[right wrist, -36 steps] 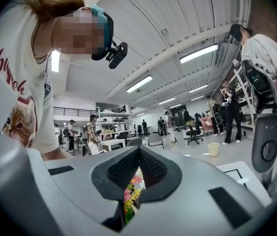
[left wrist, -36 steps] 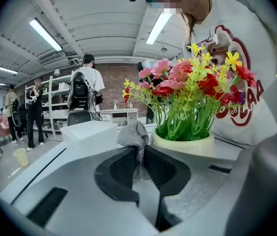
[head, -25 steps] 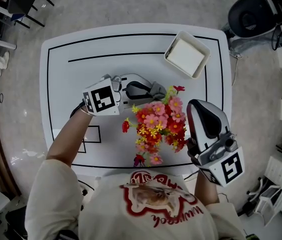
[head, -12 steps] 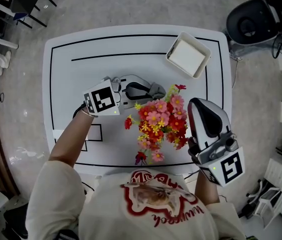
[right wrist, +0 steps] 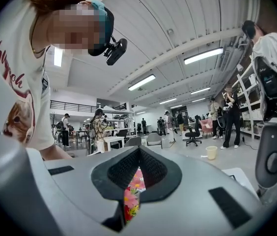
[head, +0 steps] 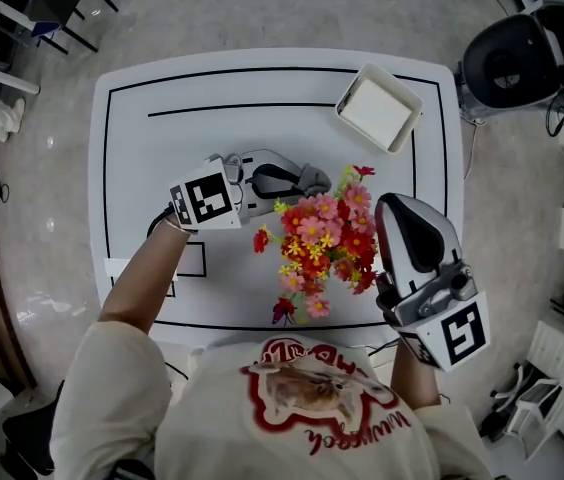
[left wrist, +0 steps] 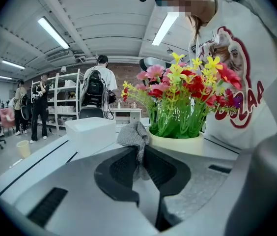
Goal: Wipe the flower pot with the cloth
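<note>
My left gripper (left wrist: 139, 154) was clamped on the grey cloth (left wrist: 132, 134), whose bunched end sat just beside the rim of the cream flower pot (left wrist: 178, 143). The pot stood near my edge of the white bench (head: 212, 88). My right gripper (right wrist: 138, 157) was closed on nothing, on the other side of the pot's flowers (head: 320, 240).

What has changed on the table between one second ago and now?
Nothing has visibly changed. The left claw stays shut on the grey cloth, close by the rim of the flower pot. The right claw stays shut with nothing in it, on the other side of the flowers. The pot keeps its place on the white table.
</note>
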A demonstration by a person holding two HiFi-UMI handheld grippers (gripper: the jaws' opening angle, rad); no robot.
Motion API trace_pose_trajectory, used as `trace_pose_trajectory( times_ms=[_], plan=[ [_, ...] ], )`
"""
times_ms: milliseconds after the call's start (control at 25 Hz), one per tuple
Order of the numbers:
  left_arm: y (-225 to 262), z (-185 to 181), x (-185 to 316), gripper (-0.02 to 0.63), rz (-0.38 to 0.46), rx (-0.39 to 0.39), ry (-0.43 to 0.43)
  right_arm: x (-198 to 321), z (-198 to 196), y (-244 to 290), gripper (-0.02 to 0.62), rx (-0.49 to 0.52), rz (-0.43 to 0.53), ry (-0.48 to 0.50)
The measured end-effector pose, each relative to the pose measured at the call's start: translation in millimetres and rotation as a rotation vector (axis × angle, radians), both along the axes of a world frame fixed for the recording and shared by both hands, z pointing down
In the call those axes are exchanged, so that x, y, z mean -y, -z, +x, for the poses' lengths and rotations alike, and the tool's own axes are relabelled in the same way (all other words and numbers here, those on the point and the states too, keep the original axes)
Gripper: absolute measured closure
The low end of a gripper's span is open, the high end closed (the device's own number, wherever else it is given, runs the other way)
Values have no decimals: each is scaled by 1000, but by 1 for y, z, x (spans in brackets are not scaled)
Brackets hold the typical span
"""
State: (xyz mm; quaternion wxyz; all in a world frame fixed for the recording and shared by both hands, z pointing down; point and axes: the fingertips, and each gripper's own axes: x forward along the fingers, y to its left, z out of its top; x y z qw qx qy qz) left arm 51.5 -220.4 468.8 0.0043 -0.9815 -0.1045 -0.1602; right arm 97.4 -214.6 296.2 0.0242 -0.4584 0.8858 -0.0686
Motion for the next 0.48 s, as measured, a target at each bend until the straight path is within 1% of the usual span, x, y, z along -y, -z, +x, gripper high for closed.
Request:
trace_pose_trajectory(
  times_ms=[240, 480],
  plan=[
    [-1, -4, -2, 563, 12, 10, 14, -5, -1, 6, 597, -3, 13, 3],
    [-3, -11, -3, 563, 17, 14, 52, -10, -3, 8, 597, 1, 17, 1]
  ],
)
